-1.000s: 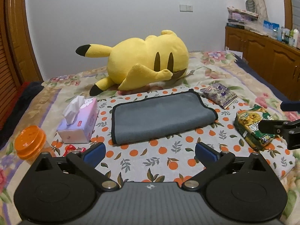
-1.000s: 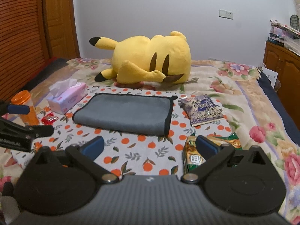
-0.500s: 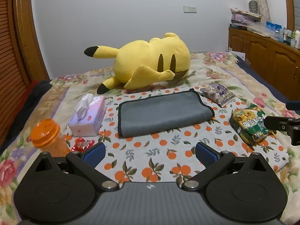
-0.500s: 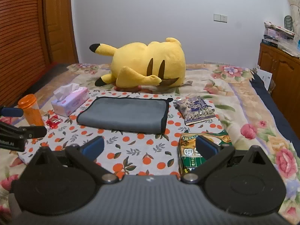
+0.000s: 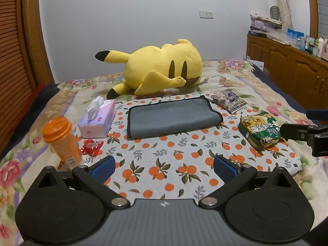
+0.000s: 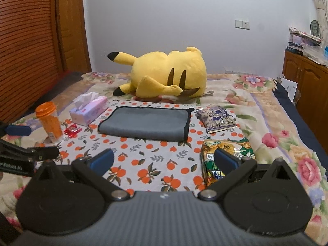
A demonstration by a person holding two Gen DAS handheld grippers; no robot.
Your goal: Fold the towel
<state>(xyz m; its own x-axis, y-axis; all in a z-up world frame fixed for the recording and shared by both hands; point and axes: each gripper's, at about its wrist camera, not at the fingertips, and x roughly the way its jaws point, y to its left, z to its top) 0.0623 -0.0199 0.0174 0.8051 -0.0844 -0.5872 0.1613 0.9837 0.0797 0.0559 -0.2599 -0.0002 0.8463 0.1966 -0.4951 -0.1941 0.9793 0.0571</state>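
A grey towel with black trim lies folded flat on an orange-print cloth on the bed; it also shows in the right wrist view. My left gripper is open and empty, held back from the towel over the cloth's near part. My right gripper is open and empty, also back from the towel, with its right finger over a green snack bag. Each gripper shows at the edge of the other's view, the right one and the left one.
A yellow plush toy lies behind the towel. A tissue box, orange bottle and red wrapper sit left. A purple packet and the green snack bag sit right. Wooden cabinets line the right wall.
Both grippers have pulled back and up from the towel, so the bed looks smaller and farther. The towel has not moved. Both grippers stay open.
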